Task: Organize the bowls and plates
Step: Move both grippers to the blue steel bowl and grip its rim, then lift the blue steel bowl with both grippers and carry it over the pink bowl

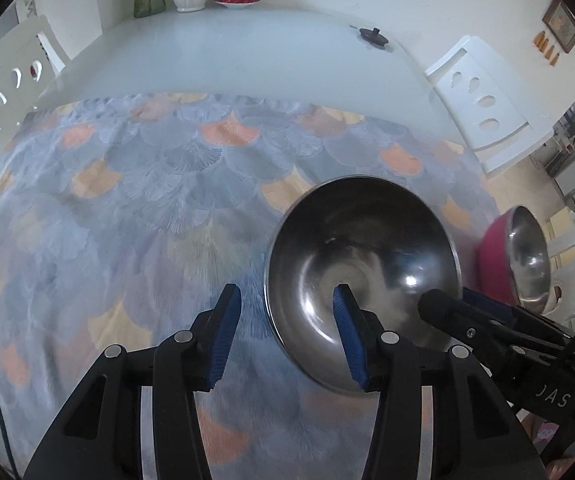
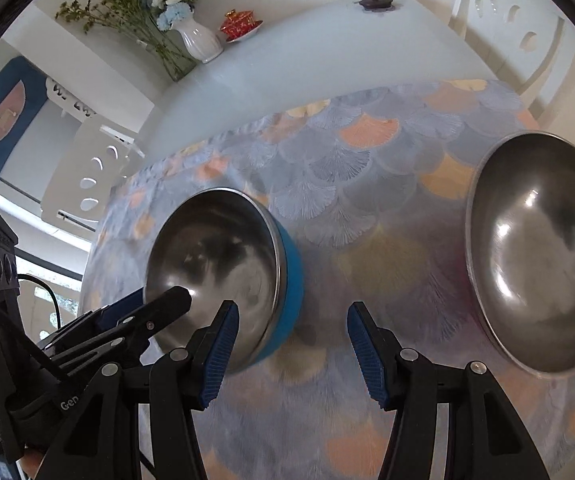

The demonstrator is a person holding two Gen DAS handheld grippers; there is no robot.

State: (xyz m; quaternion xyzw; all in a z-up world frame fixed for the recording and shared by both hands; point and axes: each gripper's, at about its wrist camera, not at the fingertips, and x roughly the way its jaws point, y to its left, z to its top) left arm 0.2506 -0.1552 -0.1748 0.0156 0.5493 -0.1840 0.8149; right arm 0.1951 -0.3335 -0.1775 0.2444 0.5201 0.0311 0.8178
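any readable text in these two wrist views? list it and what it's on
"JAS": on the black body of the right gripper, lower right of the left wrist view; may be cut off.
"Gen": on the black body of the left gripper, lower left of the right wrist view; cut off.
Wall hanging: no legible text.
Nothing else readable.

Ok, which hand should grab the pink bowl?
Right. The right gripper is open with the pink bowl just beside it; the left gripper sits at the blue bowl, farther away.
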